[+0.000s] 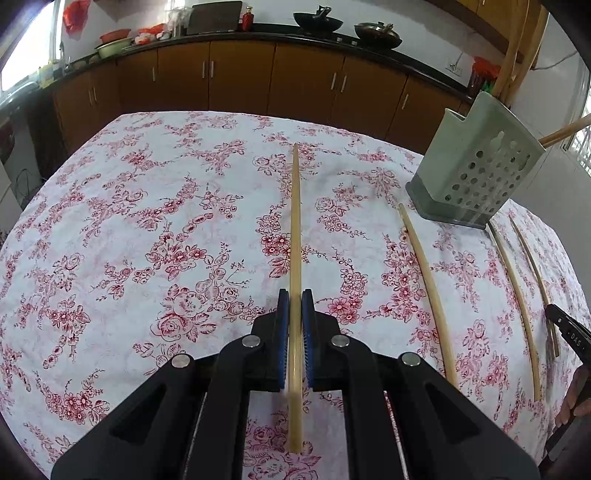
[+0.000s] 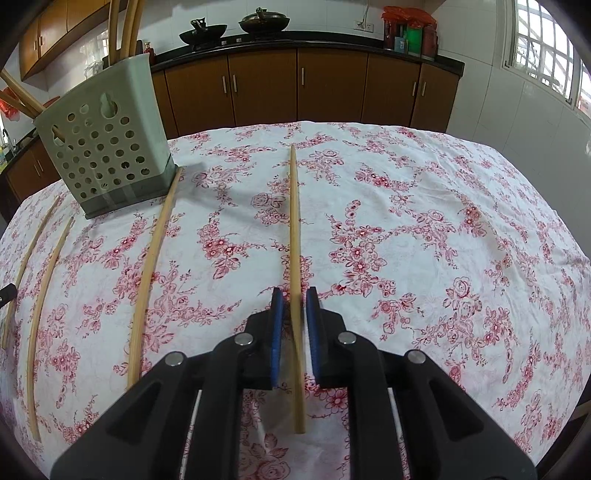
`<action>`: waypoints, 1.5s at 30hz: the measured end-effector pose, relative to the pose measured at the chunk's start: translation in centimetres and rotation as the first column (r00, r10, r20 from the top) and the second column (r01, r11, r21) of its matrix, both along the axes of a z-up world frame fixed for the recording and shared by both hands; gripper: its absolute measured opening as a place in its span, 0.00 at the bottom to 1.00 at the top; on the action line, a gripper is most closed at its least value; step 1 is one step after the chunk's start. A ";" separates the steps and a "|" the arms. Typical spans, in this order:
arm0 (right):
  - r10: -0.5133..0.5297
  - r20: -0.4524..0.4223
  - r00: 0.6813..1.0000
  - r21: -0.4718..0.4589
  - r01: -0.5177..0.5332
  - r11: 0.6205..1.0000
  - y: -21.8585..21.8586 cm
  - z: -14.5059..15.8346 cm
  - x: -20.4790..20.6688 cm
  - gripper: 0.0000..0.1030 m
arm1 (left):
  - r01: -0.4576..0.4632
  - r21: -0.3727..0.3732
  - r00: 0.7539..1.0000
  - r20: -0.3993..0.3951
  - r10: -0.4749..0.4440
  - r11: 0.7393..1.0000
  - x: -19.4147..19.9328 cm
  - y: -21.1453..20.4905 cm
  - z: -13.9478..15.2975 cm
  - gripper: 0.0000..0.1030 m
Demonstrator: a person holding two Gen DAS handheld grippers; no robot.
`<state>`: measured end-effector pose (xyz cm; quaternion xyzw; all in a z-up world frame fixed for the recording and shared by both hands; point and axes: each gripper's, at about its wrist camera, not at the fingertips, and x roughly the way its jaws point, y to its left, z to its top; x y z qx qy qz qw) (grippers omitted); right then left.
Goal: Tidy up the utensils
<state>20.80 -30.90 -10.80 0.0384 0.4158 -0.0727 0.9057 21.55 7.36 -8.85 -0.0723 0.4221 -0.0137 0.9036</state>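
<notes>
Chopsticks lie on the floral-cloth desk (image 1: 147, 221); holder (image 1: 476, 177) stands at its far side. Left hand-held gripper (image 1: 295, 299) clamps one chopstick (image 1: 295, 221). Right hand-held gripper (image 2: 295, 295) straddles another chopstick (image 2: 294, 229), pads slightly apart. Light, stiff, smooth; probably best gripped mid-shaft.

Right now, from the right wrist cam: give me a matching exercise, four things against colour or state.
Things:
1. utensil holder
2. woks
3. chopstick at the right claw
4. tablecloth

States:
a. black, on the counter
b. perforated, chopsticks sticking out of the top
c. white with red flowers
d. tan, lying between the open blue pads

Pairs: 1-b, 2-a, 3-d, 4-c
</notes>
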 end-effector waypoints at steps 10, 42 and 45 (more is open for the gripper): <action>-0.001 0.000 1.000 0.001 0.001 1.000 0.1 0.0 0.0 0.19 | 0.000 0.004 1.000 0.000 0.000 1.000 0.0 0.0 0.0 0.08; -0.002 -0.001 1.000 0.001 0.002 1.000 0.1 0.0 0.1 0.21 | -0.001 0.000 1.000 -0.001 0.001 1.000 0.0 0.0 0.0 0.09; -0.002 -0.001 1.000 0.001 0.002 1.000 0.1 -0.1 0.1 0.23 | -0.001 0.000 1.000 -0.001 0.001 1.000 0.0 0.0 0.0 0.09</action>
